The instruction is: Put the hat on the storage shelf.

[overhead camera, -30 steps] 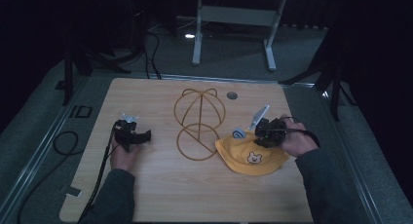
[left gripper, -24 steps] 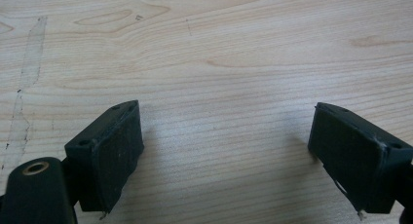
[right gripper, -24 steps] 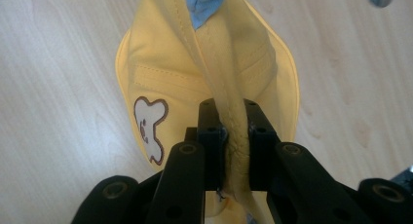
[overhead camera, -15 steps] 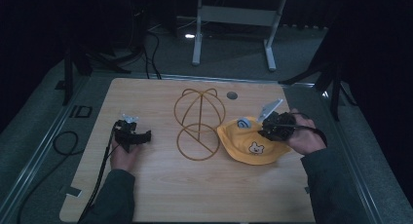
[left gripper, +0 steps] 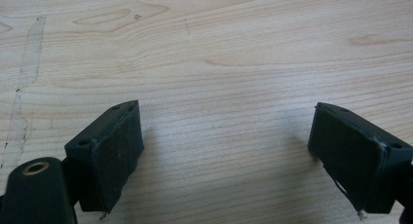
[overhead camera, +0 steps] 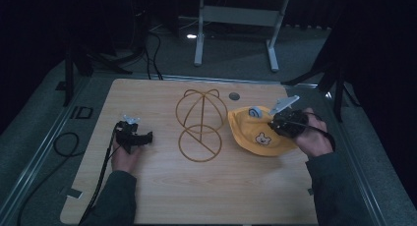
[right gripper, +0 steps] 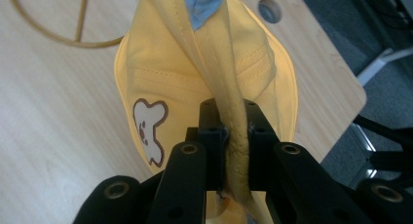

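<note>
A yellow cap with a bear patch and a blue ear lies lifted at the right of the wooden table. My right gripper is shut on its folded fabric; in the right gripper view the yellow cap hangs pinched between the jaws of the right gripper, bear patch at the left. A brass wire hat stand rises at the table's middle, just left of the cap. My left gripper rests at the table's left, open; in the left gripper view the left gripper has bare wood between its fingers.
A round hole sits near the table's far edge. Cables trail off the left side onto grey floor. A metal frame stands on the floor beyond the table. Bare wood lies in front of the stand.
My right gripper has lifted the cap and carried it up and to the right, away from the near edge; the cap now hangs folded. The left gripper has not moved.
</note>
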### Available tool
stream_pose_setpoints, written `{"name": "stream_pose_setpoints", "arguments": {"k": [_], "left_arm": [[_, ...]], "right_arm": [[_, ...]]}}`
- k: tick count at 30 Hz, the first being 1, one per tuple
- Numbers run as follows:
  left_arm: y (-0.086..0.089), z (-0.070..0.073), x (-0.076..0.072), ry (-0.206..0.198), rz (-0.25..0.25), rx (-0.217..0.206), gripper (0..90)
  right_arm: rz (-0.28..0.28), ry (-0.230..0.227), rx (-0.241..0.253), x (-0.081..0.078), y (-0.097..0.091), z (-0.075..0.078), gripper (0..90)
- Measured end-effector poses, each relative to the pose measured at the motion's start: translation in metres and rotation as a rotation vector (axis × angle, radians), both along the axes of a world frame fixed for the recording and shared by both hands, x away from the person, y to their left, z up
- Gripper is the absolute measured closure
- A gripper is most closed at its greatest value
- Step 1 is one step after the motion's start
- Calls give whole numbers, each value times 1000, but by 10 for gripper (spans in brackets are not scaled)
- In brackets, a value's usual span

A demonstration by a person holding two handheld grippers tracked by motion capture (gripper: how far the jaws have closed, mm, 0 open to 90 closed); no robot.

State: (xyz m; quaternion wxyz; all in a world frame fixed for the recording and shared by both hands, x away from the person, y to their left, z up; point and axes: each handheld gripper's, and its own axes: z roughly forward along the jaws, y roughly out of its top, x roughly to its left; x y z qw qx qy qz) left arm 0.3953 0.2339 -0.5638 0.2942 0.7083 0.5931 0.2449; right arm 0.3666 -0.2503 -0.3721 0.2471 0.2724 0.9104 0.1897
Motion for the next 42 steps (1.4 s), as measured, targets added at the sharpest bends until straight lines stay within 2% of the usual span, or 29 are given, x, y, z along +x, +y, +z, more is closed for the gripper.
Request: {"name": "stream_pose_setpoints", "arguments": {"k": [9,16,33,42], "left_arm": [[0,0,0,0,0,0,128],[0,0,0,-1,-1,-1,128],[0,0,0,-1,-1,-1,128],[0,0,0,-1,0,-2,128]], "right_arm": [[-95,-53,74,2,-8,5,820],[-116,-83,142,2,-12,10,819],[-86,-154,257,-2,-12,27,819],[-55,-177,289,-7,-14,36,818]]}}
